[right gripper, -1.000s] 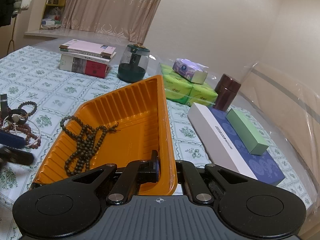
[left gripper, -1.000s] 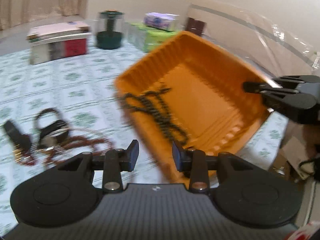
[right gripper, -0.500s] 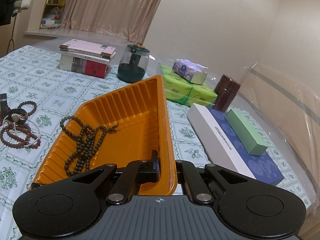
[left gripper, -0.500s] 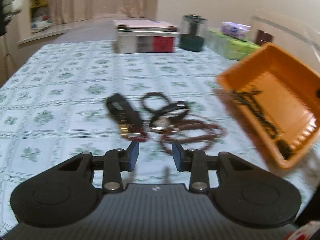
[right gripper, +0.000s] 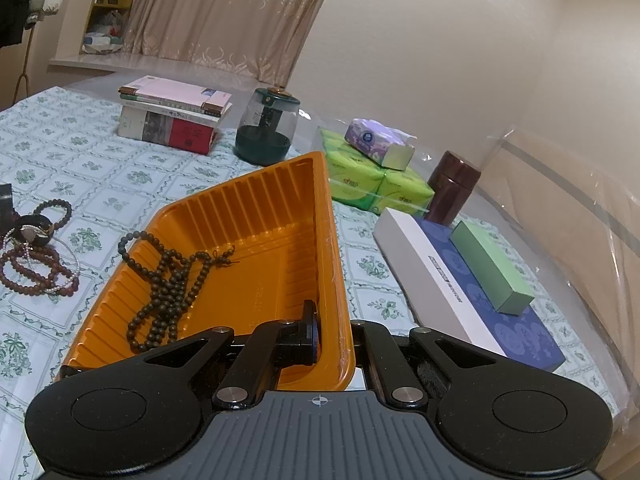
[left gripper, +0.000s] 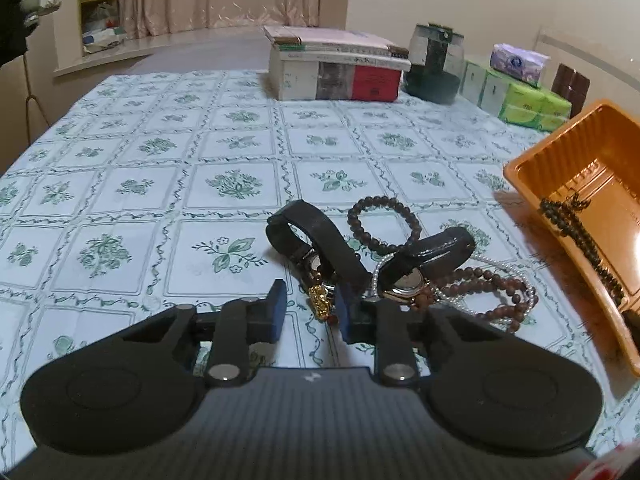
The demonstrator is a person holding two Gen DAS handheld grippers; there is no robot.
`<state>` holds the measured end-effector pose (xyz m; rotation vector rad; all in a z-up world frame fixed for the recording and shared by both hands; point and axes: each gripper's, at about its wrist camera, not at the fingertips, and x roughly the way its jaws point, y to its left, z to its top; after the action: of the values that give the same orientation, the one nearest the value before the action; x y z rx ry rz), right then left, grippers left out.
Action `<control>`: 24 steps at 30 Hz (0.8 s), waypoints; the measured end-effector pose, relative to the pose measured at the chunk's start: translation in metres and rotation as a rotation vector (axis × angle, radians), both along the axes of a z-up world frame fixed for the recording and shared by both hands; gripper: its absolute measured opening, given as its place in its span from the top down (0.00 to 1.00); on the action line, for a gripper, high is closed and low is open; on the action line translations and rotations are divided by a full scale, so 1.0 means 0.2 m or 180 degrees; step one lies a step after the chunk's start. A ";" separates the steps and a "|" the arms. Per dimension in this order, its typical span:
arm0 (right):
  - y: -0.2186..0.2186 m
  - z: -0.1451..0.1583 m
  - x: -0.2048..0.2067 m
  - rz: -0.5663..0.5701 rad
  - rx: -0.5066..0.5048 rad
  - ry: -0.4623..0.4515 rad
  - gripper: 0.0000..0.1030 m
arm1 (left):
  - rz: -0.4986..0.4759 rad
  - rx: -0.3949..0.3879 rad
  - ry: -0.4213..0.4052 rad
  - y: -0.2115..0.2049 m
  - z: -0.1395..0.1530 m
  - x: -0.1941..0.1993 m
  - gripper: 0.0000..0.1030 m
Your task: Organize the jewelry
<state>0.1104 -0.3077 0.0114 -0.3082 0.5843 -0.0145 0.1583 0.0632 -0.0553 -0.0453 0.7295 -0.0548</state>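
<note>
The step in hand is the pick-up of the next piece from the heap of jewelry (left gripper: 400, 264) that lies on the table (left gripper: 160, 184), at about 12 to 1 o'clock from the left tool (left gripper: 310, 312). The heap holds two watches with black straps, a dark bead bracelet (left gripper: 384, 220), a reddish bead string (left gripper: 496, 288) and a thin pearl strand, all tangled and touching one another. The jaws of the left tool are closing. Between them shows a small gold charm (left gripper: 319, 299), but the pads do not yet press on it, and I cannot tell whether it hangs from a watch or from the beads.

The right tool (right gripper: 334, 336) is closed on the near wall of the orange tray (right gripper: 256, 208), one finger inside and one outside, and I judge that it holds the tray steady. In the tray one string of dark beads (right gripper: 168, 280) lies already, at 10 o'clock from this tool, so I think the task is only at its beginning.

The next move asks for a firm pinch on one piece only. Because the pieces are entangled, a lift may drag neighbours along, so a slow lift seems wise. Then the piece must go to the tray, which in the left view stands at 2 o'clock.
</note>
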 end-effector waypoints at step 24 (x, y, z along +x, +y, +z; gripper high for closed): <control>0.01 0.00 0.00 0.0001 -0.0031 -0.0019 0.96 | -0.0037 -0.0017 -0.0228 0.11 0.26 -0.22 0.95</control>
<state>0.1104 -0.3056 0.0121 -0.3176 0.5785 -0.0179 0.1153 0.0854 -0.0026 -0.0441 0.6580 -0.0693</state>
